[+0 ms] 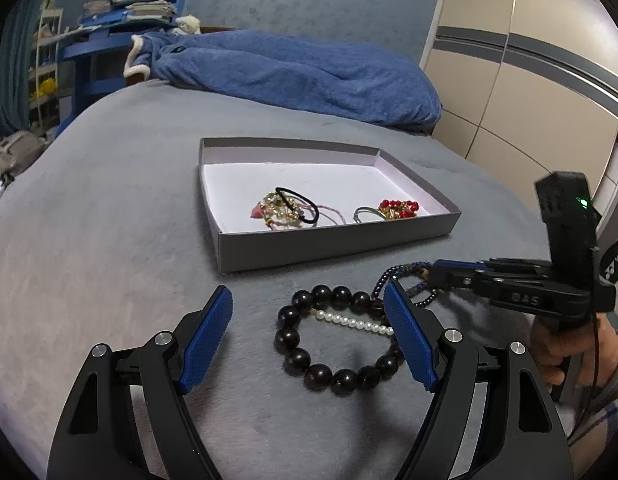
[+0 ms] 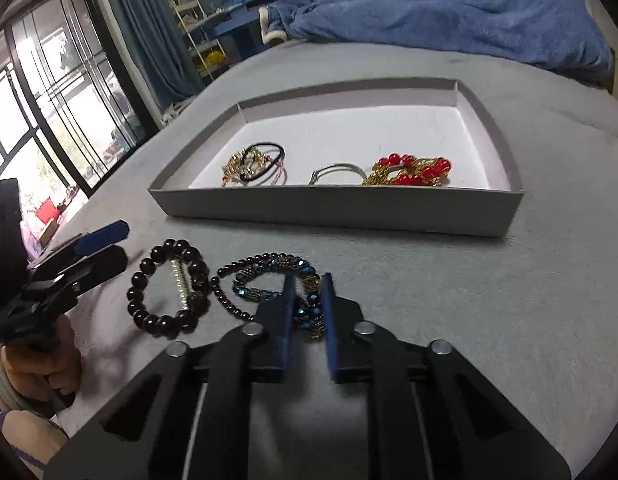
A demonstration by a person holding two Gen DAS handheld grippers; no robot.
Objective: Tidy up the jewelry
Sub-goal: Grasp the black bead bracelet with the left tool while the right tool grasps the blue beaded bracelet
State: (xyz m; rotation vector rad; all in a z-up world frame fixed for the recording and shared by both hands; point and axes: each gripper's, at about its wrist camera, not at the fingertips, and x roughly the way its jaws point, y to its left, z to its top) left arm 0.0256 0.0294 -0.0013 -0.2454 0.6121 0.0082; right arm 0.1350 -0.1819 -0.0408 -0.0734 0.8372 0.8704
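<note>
Jewelry box [image 2: 341, 210] lies on the bed at twelve o'clock from the right claw [image 2: 307, 292], clenched on the blue beaded bracelet [image 2: 269, 266], while the spread, empty left claw [image 1: 309, 332] straddles the black bead bracelet [image 1: 333, 340].

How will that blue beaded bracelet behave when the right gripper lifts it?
Probably floppy: the blue beaded bracelet lies in loose coils, so it should sag from the right gripper, which pinches one strand. Its faceted beads look glossy, perhaps slippery. The thin dark bead strand may trail.
</note>
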